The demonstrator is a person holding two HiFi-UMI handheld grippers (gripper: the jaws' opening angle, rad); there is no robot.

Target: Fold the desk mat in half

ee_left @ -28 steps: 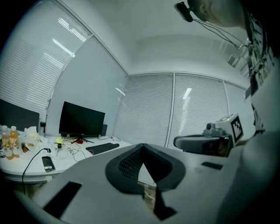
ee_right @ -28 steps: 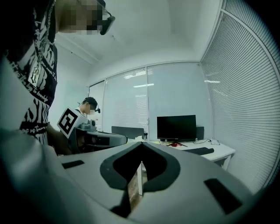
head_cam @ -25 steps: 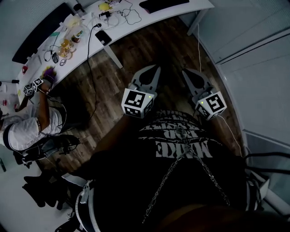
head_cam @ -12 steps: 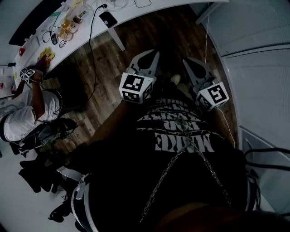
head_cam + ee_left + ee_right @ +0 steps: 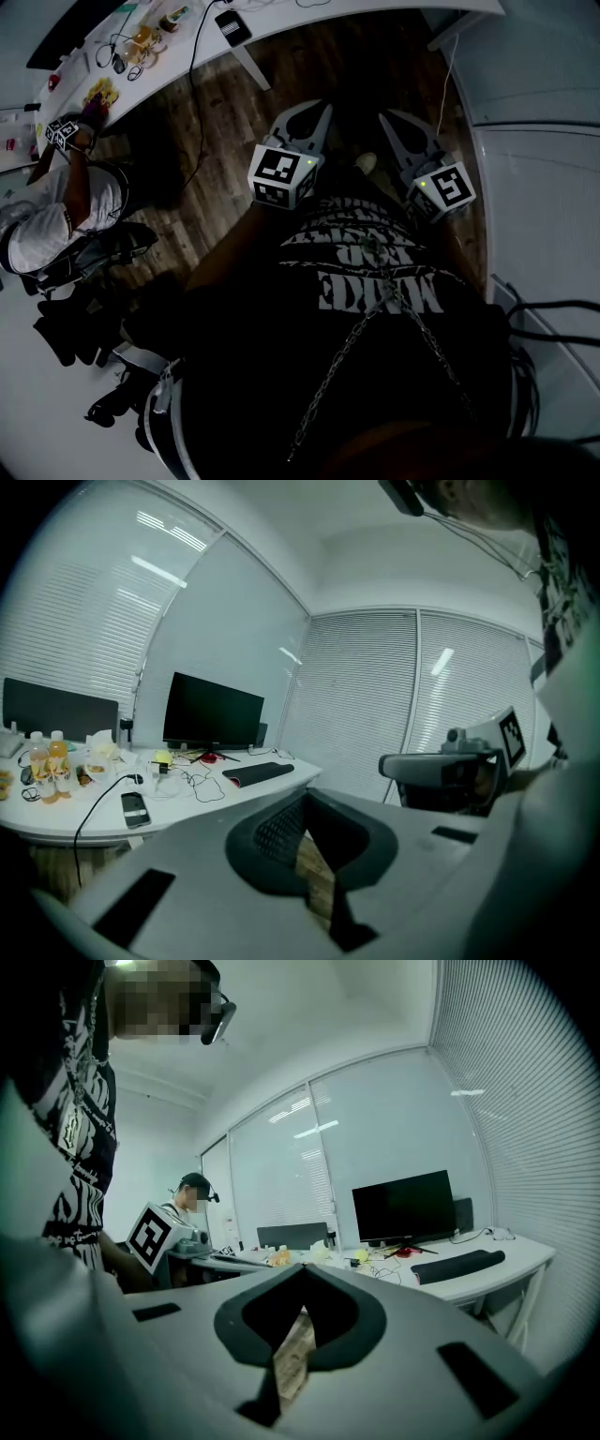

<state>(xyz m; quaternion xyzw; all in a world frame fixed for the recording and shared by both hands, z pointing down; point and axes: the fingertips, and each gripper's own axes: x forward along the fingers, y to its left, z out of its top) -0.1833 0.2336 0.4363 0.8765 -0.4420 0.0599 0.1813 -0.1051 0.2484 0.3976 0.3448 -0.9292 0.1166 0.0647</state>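
Both claws are closed and empty, held at chest height over the wood floor: left claw (image 5: 311, 120), right claw (image 5: 394, 124). The long dark flat desk mat (image 5: 258, 773) lies on the white surface (image 5: 56, 810), at 11 o'clock in the left gripper view, well apart. It is likely light, limp and slightly grippy. Pinch the two corners of one short edge.
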